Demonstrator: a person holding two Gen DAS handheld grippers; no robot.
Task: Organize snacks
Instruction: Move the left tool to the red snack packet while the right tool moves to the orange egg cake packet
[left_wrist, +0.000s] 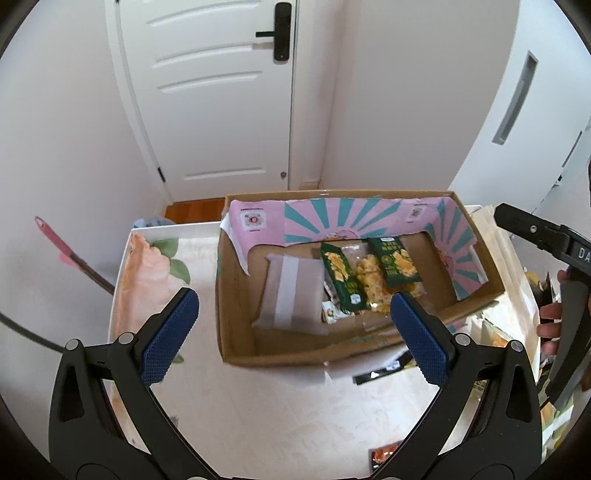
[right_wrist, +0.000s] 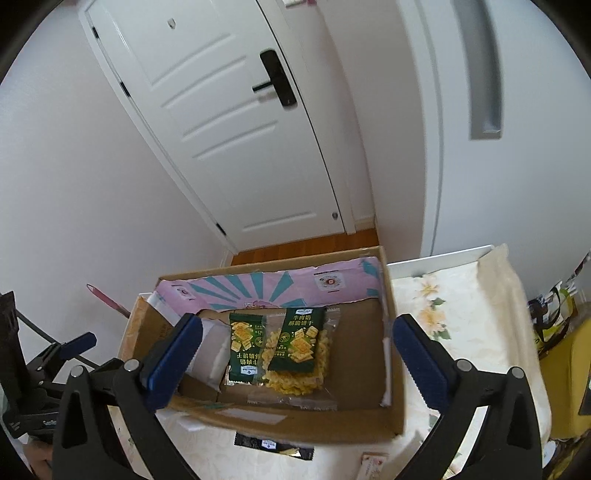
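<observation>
White door behind, flowery table (left_wrist: 258, 406) holding the cardboard box (right_wrist: 280, 417). Both grippers, left (left_wrist: 293, 332) and right (right_wrist: 297, 360), gape empty; looks between drops, next grab another snack packet (right_wrist: 275, 445).

The left wrist camera is looking steeply down along its hand-held gripper (left_wrist: 291, 332) from the box's near left, close above the surface (left_wrist: 258, 406). The right wrist camera is looking down from nearer, more directly over the cardboard box (right_wrist: 391, 417). Both views are sharing the box (left_wrist: 236, 354), the green snack packets (left_wrist: 341, 282) (right_wrist: 299, 338) inside it, the white door (left_wrist: 214, 92) (right_wrist: 221, 122) behind, and each other's gripper at the frame edge.
</observation>
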